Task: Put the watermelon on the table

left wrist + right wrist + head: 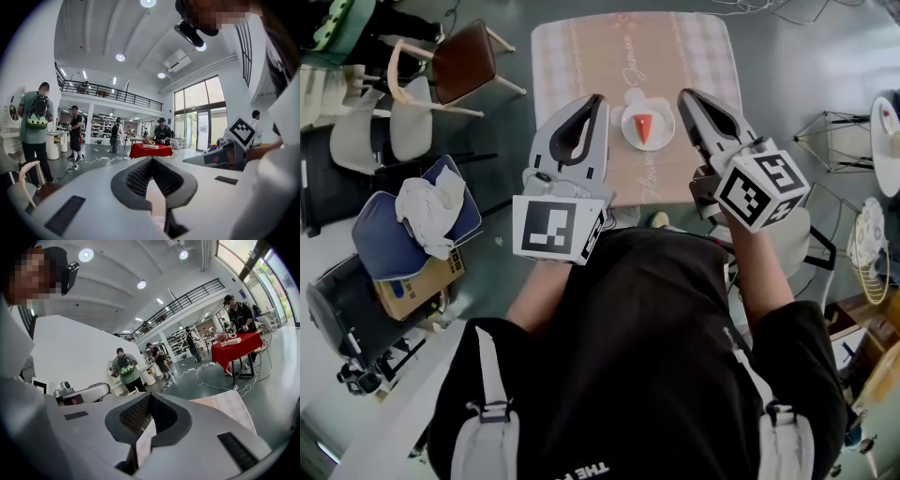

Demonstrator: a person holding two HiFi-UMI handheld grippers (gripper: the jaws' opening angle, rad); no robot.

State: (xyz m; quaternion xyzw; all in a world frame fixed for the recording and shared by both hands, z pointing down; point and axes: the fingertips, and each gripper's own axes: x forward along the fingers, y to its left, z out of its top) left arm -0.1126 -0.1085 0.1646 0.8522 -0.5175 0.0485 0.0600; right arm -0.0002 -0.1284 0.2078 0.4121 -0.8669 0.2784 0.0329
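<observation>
A red watermelon wedge (644, 127) lies on a small white plate (661, 133) near the front of a table with a pale pink checked cloth (581, 56). My left gripper (596, 101) hovers just left of the plate with its jaws together and nothing between them. My right gripper (686, 96) hovers just right of the plate, also shut and empty. In the left gripper view the left gripper's (151, 158) tips meet, and the right gripper's marker cube (242, 131) shows beside it. The right gripper's (149, 395) tips meet in its own view, above the cloth (229, 411).
Chairs (464, 61) stand left of the table. A blue cushion with a white cloth (412, 220) lies on a cardboard box (417, 286). A wire stand (834, 136) and a fan (869, 248) are at the right. People stand near a red table (150, 150) far off.
</observation>
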